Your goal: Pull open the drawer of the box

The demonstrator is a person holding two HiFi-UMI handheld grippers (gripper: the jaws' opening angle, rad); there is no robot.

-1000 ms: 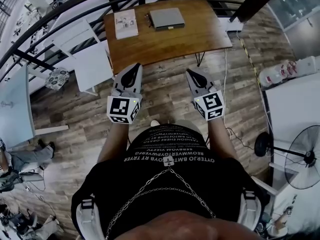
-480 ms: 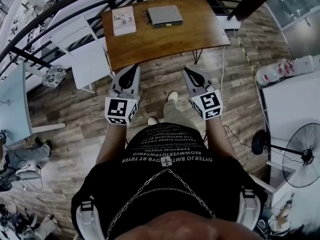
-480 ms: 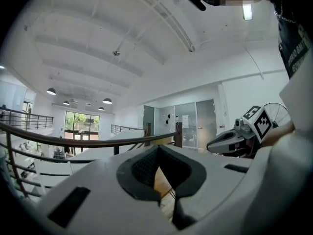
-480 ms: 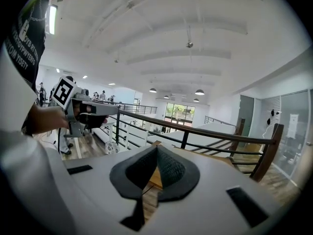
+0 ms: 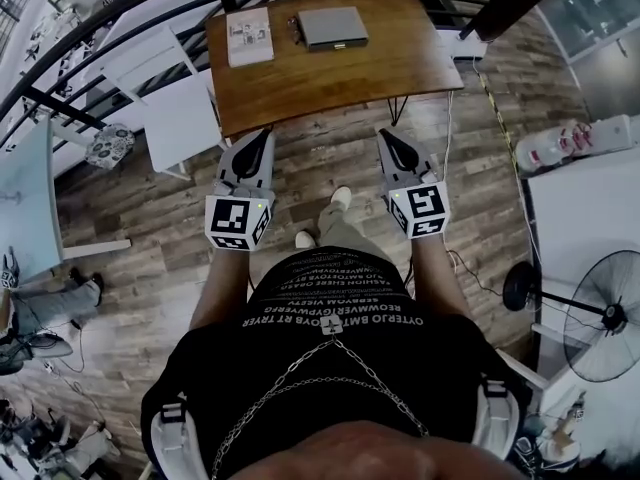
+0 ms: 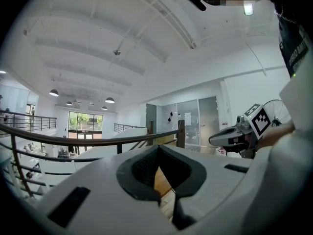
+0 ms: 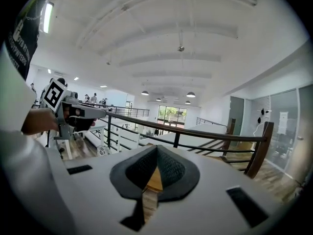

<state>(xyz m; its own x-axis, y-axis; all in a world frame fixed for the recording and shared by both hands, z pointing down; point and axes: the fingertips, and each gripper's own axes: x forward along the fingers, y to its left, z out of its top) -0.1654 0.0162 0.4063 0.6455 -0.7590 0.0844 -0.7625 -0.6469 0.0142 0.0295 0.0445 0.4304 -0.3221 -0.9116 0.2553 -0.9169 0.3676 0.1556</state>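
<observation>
at the far left a white chair (image 5: 180,123) stands on the plank floor (image 5: 330,168), just beside the desk (image 5: 400,68). my left hand-held gripper (image 5: 262,135) hangs over the floor and points at the desk's near edge. in the left gripper view its jaws are pressed together at the tips with nothing between them. its marker cube (image 5: 238,222) shows only a black-and-white square code, no letters.

on the desk's left part lies a white booklet (image 5: 249,38); its print is too small for me to read. just right of it is a small dark item (image 5: 294,33), then the box (image 5: 333,26), flat and grey, on the desk's far side, well apart from the 2 grippers. its drawer is not yet pulled out. i can make out no label on the box.

my right hand-held gripper (image 5: 386,135) also points at the desk's near edge. its jaws are fully closed and empty in the right gripper view.

below, the black shirt (image 5: 335,308) carries rows of white lettering, upside down to this camera, and i cannot read it reliably. a standing fan (image 5: 605,315) is at the far right.
</observation>
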